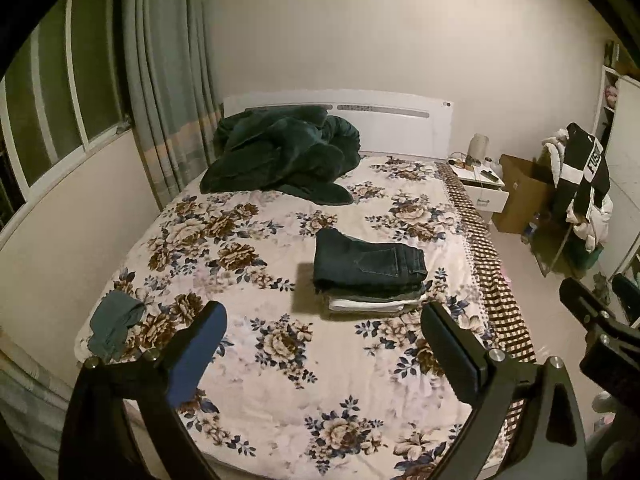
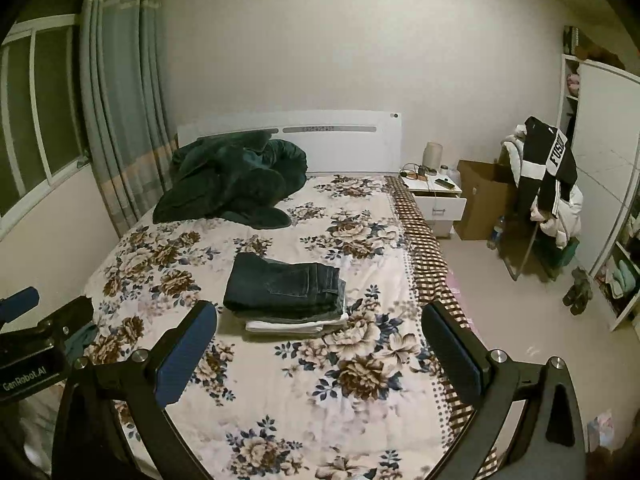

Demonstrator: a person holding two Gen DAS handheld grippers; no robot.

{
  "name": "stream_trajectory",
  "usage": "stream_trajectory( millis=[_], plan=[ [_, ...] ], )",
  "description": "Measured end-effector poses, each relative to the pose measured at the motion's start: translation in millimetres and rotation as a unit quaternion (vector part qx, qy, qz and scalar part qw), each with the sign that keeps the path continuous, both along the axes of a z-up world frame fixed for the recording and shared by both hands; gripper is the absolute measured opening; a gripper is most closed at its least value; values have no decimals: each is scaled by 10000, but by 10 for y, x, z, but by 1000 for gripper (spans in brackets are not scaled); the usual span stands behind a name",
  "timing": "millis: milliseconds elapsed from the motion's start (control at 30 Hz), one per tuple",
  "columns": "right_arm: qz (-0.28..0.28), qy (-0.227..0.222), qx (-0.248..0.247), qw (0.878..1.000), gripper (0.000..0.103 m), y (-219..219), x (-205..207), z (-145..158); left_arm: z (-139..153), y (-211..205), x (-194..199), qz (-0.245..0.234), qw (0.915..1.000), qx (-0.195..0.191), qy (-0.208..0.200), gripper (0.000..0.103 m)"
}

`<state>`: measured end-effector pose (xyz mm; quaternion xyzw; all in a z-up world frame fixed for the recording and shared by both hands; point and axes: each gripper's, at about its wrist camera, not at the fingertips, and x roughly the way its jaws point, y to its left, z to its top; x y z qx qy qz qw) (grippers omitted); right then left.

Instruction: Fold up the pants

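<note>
On floral bedspread [image 1: 280,380]: folded dark denim pants [image 1: 366,262] topped a stack, possibly three garments.
Left gripper [image 1: 324,340] and right gripper [image 2: 320,340] hovered with fingers spread, empty.

home bedroom | floral bed [image 1: 280,380] | curtains [image 1: 168,80] | nightstand [image 2: 438,196] | wardrobe [image 2: 604,160]

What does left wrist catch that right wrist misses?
Left wrist only: the whole crumpled teal garment near the bed's left edge. Right wrist only: shoes on the floor by the shelf. Both: folded jeans topping a stack on the floral bedspread, dark green blanket, nightstand, and both grippers, left gripper and right gripper, open and empty.
</note>
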<state>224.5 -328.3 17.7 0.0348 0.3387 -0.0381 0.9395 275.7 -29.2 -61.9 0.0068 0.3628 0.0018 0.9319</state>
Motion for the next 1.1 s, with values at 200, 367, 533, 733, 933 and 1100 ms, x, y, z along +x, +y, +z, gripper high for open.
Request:
stream_trajectory(
  millis=[200,367,533,733,933,1100],
  plan=[
    [-19,53,2,10000,103,38,-9,-16,5,17,-55,24,10000,46,-12,99],
    [37,101,33,9999,103,5,13,-22,2,17,-89,0,10000,-13,36,99],
    [61,145,64,9999,103,8,-12,-56,10,12,-126,3,10000,-3,23,99],
    [67,172,111,9998,103,4,-21,-86,16,0,-121,2,10000,10,-7,99],
    [82,205,123,9997,103,0,-41,-130,20,-4,-133,-5,10000,19,0,99],
    [61,197,136,9997,103,-21,-67,-156,20,-9,-132,-3,10000,6,-1,99]
  ],
)
